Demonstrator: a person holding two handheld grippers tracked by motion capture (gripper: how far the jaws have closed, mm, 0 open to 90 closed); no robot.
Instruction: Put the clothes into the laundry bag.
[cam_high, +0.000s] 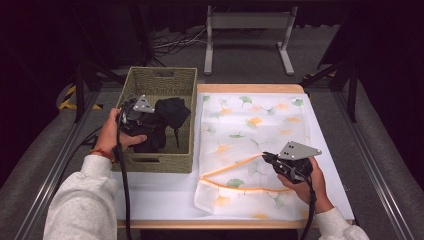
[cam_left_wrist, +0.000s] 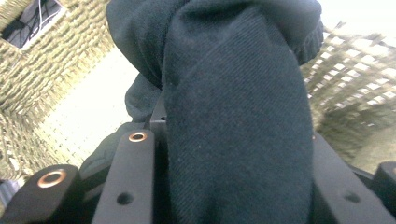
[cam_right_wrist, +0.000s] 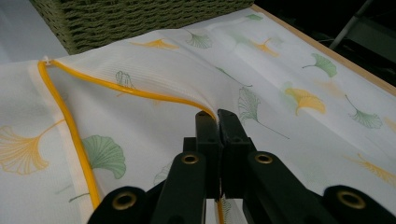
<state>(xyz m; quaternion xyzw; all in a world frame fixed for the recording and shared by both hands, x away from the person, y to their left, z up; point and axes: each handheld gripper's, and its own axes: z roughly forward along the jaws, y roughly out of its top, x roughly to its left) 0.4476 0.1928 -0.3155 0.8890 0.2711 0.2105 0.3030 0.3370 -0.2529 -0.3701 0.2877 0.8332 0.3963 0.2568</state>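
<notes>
The left gripper (cam_high: 150, 119) is pinching a dark garment (cam_high: 167, 120) between its jaws; in the left gripper view the cloth (cam_left_wrist: 233, 121) is bulging up out of the jaws and hanging over them. It is holding that garment just above the inside of the woven basket (cam_high: 150, 162), with the basket's wall rising close beyond it.

The right gripper (cam_high: 266, 157) is pressing its jaws together on the upper edge of the mesh laundry bag (cam_high: 250, 125), right at the orange zipper trim (cam_right_wrist: 140, 93), and is lifting that edge so the mouth is gaping a little. The bag is lying flat on the table (cam_high: 160, 192), its length running away from the right gripper toward the far edge.

What matters for the coming move, as I judge it: the bag's opening is lying to the right of the left gripper and somewhat nearer the person, just past the basket's right wall. The mouth is facing toward the basket, so the left gripper is the one placed to carry the garment across, while the right is keeping the slot open.
</notes>
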